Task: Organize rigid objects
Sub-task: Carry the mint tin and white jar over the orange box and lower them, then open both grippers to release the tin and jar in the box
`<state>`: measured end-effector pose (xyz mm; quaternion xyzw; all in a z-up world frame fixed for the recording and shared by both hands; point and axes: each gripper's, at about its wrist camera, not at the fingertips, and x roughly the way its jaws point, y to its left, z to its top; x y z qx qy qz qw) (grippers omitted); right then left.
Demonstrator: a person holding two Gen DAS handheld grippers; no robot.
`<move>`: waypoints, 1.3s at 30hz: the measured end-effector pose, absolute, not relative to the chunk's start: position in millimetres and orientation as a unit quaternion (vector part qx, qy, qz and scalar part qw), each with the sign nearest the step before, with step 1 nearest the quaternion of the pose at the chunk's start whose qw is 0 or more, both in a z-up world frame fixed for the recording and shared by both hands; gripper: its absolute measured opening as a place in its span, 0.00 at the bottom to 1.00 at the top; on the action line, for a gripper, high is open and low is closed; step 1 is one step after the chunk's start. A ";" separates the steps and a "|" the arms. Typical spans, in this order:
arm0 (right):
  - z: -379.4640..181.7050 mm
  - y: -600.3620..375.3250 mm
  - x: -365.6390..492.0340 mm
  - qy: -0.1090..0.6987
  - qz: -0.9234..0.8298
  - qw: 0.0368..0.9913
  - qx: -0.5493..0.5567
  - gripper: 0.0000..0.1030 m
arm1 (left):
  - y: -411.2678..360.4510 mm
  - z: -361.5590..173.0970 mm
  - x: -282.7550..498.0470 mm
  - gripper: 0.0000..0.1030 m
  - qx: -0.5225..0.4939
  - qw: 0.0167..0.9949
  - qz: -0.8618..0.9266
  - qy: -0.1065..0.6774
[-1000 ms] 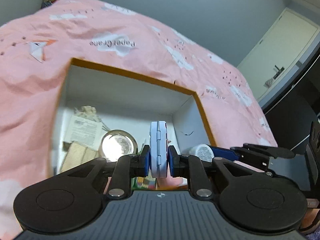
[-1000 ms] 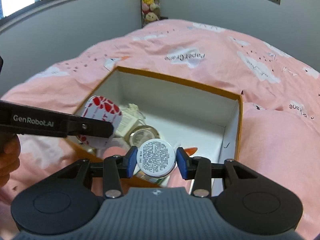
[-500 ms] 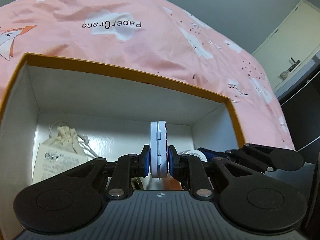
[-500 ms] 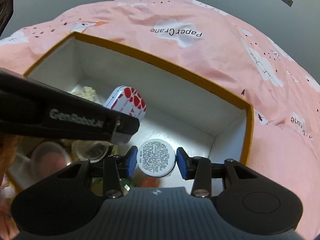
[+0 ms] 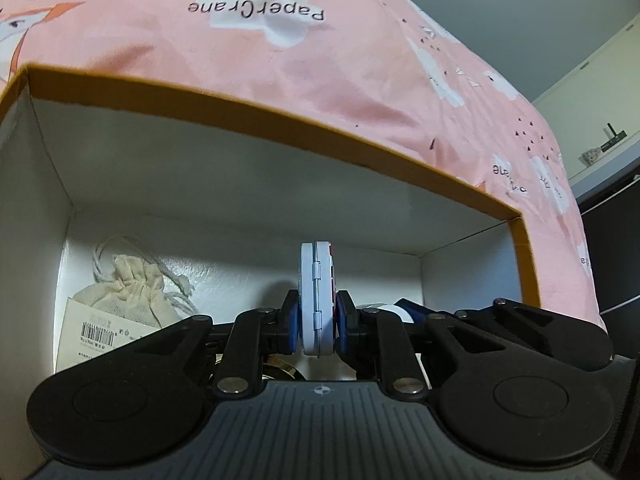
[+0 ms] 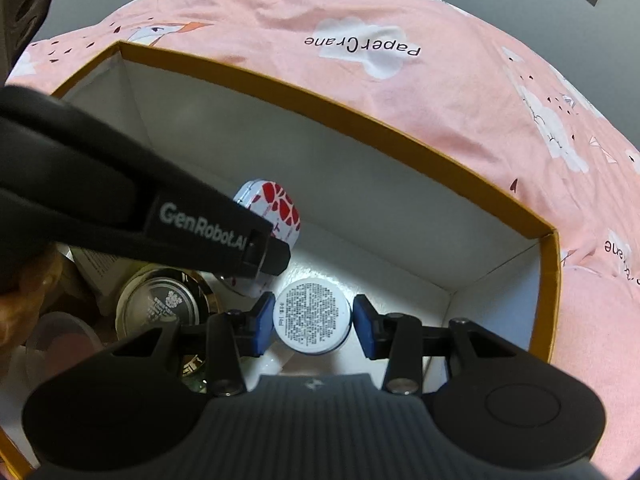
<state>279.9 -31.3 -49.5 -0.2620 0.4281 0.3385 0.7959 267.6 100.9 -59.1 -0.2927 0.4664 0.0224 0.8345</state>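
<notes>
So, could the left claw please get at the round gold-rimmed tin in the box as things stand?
Probably not: the left claw is shut on a red-and-white hinged tin, so the gold-rimmed tin waits.

White tin (image 6: 276, 216) with red blotches; orange-rimmed white box (image 6: 400, 140); pink cloud-print bedspread (image 6: 280, 24); cream, perhaps linen, pouch (image 5: 128, 284).

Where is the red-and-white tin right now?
The red-and-white tin is clamped on edge in the left hand-held gripper, inside the orange-rimmed box, just left of the right gripper's small white jar.
</notes>
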 end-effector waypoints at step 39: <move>10.8 -66.1 213.2 0.356 0.317 0.846 -0.240 0.68 | 54.8 11.2 184.1 0.54 -0.182 0.913 0.051 0.360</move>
